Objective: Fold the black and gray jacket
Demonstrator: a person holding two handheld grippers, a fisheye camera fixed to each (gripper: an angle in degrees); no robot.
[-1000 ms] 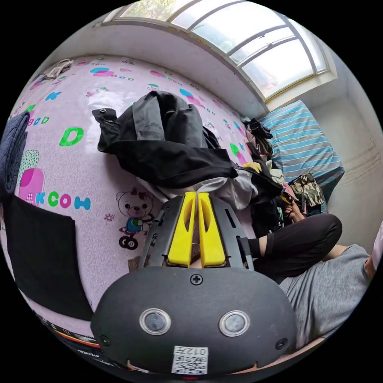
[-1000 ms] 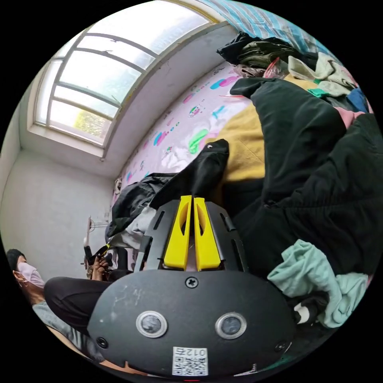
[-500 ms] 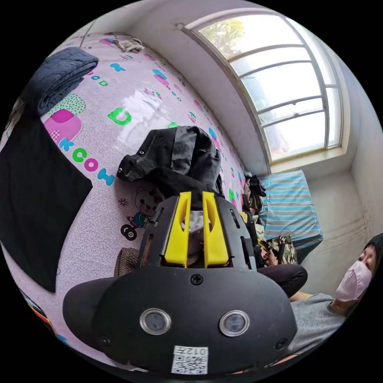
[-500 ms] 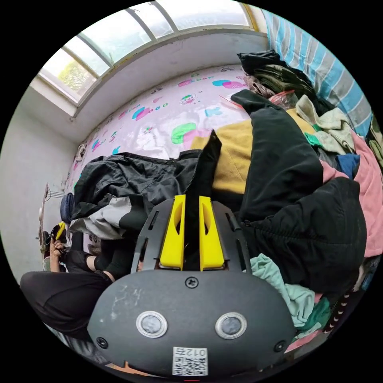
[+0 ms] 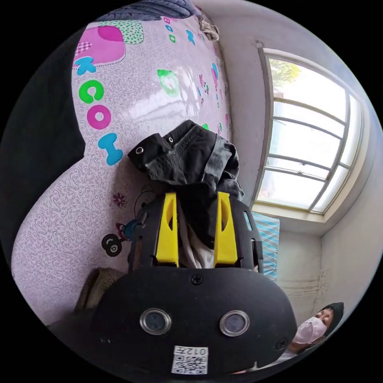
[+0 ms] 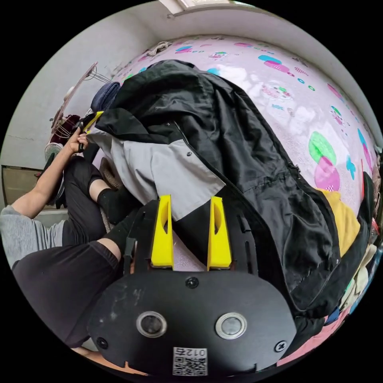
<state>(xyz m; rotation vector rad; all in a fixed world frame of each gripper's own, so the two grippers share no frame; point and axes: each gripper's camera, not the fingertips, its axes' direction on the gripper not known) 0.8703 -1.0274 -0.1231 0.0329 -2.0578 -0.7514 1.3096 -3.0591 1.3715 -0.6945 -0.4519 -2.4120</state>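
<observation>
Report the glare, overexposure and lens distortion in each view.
Left gripper view: window blown out white; shiny glare on the pink mat; fisheye bends the window frame. Right gripper view: softer glare patches on the mat; jacket evenly lit, sharp; edges curved.

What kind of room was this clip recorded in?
Likely a home bedroom or playroom: a pink cartoon-print play mat, a large paned window, and the jacket spread beside heaped clothes.

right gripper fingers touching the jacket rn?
Cannot tell. In the right gripper view the right gripper is open, with the jacket hem lying between the fingers; contact isn't plain.
</observation>
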